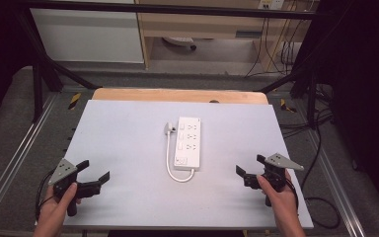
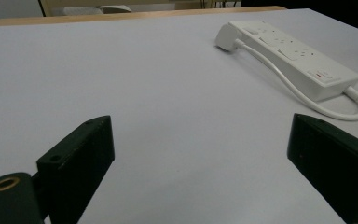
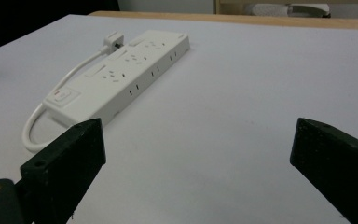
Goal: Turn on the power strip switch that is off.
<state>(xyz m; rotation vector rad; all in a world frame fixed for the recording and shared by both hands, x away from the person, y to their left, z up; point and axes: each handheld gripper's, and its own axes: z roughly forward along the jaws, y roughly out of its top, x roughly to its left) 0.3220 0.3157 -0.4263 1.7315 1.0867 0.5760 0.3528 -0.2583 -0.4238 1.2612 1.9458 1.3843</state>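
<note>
— Jaws first: how do they stand?

— Both pairs are spread wide with nothing between them. That makes two grippers, one per hand. From the high view, the left gripper [image 1: 94, 170] sits at about 8 o'clock on the table [image 1: 128, 133], the right gripper [image 1: 249, 168] at about 4 o'clock, each with a grey three-cornered plate on top. Two hands: the left hand [image 1: 59, 200] and the right hand [image 1: 276, 195], both at the near edge.

— And on the table itself?

— One white power strip [image 1: 188, 142], lying flat near the centre, its long side running from 12 to 6 o'clock. One white cable [image 1: 170, 158] leaves its near end, loops round at 6 o'clock and runs up the strip's 9 o'clock side to one plug [image 1: 169, 128], just beside the far end.

— How many sockets?

— Three rows of them, as far as I can count, plus one switch [image 2: 323, 74] with a red mark at the near end.

— Do the grippers touch the strip?

— No, both are well apart from it.
</note>
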